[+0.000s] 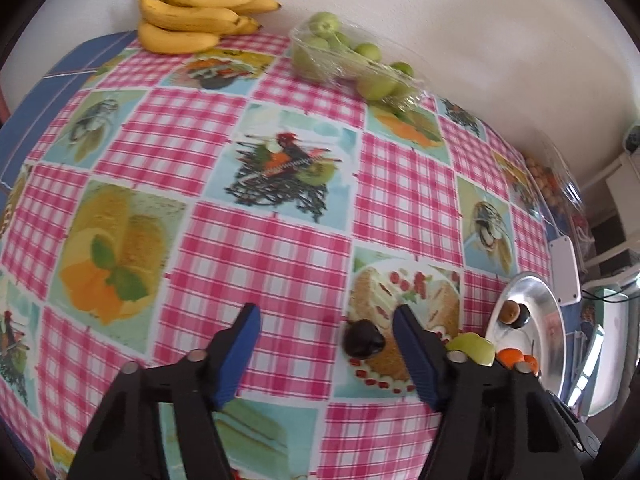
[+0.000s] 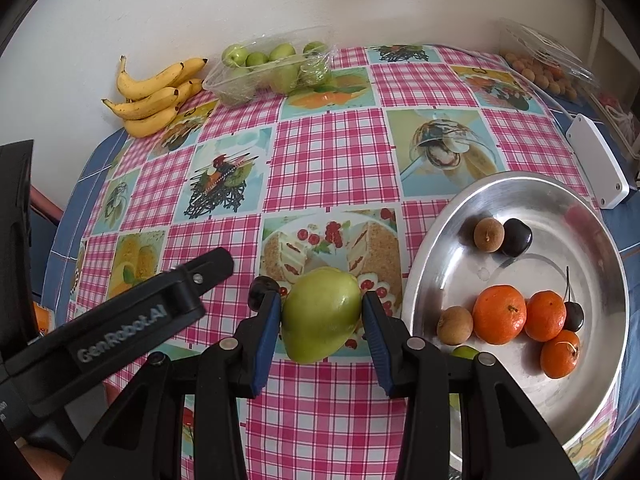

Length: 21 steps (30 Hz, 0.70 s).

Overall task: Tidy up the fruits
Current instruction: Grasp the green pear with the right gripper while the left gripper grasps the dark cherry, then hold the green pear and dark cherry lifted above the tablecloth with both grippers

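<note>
Left tool (image 1: 326, 316) empty, jaws wide apart over the counter (image 1: 280, 240), dark cherry (image 1: 362, 338) lying loose between its tips. Right tool (image 2: 322, 312) clamped on green fruit (image 2: 320, 314), held just left of the metal tray (image 2: 520, 184). Next, probably: carry right, clear the rim, release gently on bare metal. Oranges (image 2: 500, 314) and brown fruit (image 2: 454, 325) crowd the near side. Bananas (image 2: 156, 96) and tub of green fruit (image 2: 272, 68) sit far back, out of the way.
</note>
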Motion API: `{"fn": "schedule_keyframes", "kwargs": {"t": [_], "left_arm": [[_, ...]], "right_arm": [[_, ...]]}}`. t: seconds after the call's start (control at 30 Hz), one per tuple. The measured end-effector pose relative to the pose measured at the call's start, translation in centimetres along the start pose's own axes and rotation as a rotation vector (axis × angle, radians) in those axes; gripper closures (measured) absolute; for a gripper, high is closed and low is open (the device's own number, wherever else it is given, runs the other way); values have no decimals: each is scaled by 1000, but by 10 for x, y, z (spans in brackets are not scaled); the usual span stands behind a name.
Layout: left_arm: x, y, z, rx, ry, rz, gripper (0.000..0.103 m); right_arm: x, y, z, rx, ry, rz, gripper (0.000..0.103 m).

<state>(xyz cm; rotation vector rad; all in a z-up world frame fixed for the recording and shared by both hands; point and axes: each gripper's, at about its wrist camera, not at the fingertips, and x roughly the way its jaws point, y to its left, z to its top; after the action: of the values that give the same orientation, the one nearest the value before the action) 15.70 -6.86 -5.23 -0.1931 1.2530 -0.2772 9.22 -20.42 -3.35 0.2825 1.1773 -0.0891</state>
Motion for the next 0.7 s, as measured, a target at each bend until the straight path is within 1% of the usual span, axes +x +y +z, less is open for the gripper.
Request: {"fn": "schedule_keyframes", "kwargs": {"t": [0.1, 0.27, 0.33, 0.43, 0.7], "left_arm": [[5, -3, -2, -3, 21, -33, 47], [10, -5, -4, -13, 44, -74, 54], [12, -5, -5, -23, 54, -88, 58], [16, -5, -6, -30, 69, -102, 62], [21, -8, -8, -35, 87, -122, 65]], "right_arm": [[0, -2, 0, 4, 2, -1, 60], [1, -4, -1, 15, 10, -2, 60], [1, -6, -1, 20, 14, -2, 60], [0, -9, -2, 32, 14, -3, 60], [2, -15, -4, 39, 24, -10, 60]]}}
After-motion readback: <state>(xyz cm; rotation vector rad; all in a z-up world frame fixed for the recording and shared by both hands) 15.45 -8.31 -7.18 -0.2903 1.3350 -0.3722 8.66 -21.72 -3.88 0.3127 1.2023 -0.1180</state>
